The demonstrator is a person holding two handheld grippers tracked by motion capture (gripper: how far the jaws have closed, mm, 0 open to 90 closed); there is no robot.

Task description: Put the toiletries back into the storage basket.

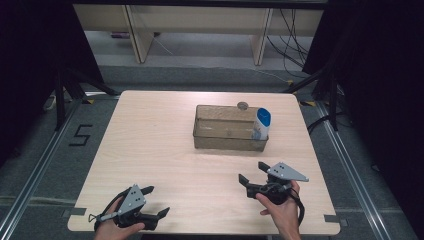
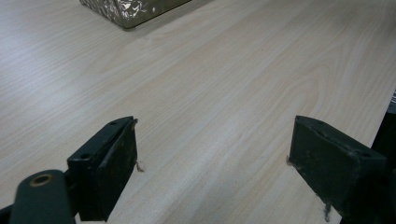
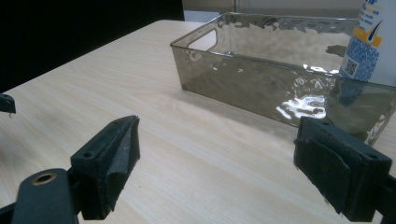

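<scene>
Plenty of bare desk (image 1: pixel 150 150) to move around on; the left tool (image 1: pixel 159 201) sits near the front edge with its jaws wide apart and nothing between them; the right tool (image 1: pixel 251 172) is also spread wide, holding nothing, just short of the bin. The bin (image 1: pixel 227 141) is a smoky see-through plastic tray with a rippled wall, standing right of centre toward the far edge; a white bottle (image 1: pixel 262 124) with a blue top stands upright in its right end; there's a small round thing (image 1: pixel 243 105) just behind the bin, too small to make out; the right gripper view cuts the bottle off at the top.
</scene>
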